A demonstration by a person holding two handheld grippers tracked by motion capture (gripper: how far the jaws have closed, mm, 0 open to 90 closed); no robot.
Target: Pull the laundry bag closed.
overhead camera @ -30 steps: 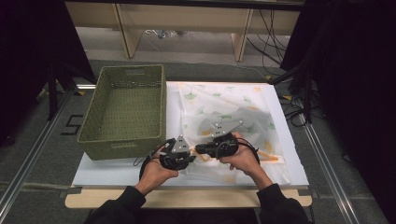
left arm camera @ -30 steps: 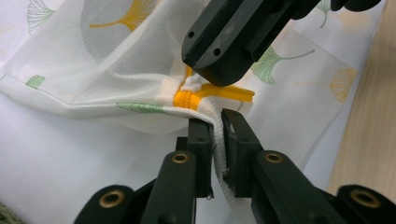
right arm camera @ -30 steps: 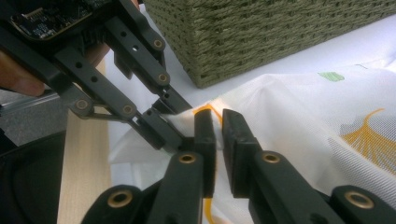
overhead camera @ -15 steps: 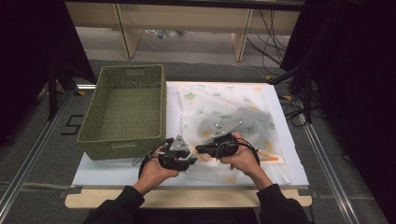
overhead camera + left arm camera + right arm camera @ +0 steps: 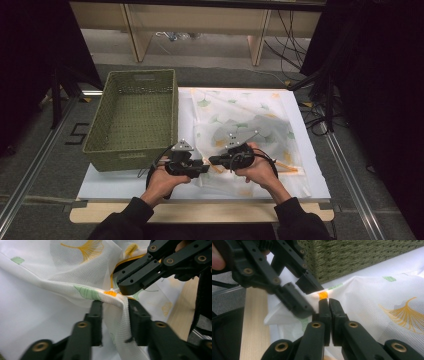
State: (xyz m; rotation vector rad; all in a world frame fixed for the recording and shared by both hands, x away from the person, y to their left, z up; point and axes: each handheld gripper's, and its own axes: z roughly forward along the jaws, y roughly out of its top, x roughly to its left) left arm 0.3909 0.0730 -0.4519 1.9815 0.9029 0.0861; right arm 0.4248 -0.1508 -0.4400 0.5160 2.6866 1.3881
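Right gripper view: right gripper (image 5: 329, 305) pinched tight on mesh bag (image 5: 372, 297), unclear from high view.

You wore dark long sleeves (image 5: 125, 220). Your left gripper (image 5: 113, 315) and right gripper (image 5: 329, 305) were black, each with 2 flat, blocky jaws on linked bars fastened by brass-coloured rivets. Each carried a grey 3-cornered plate (image 5: 182, 146) on top and trailed a black cable (image 5: 150, 167).
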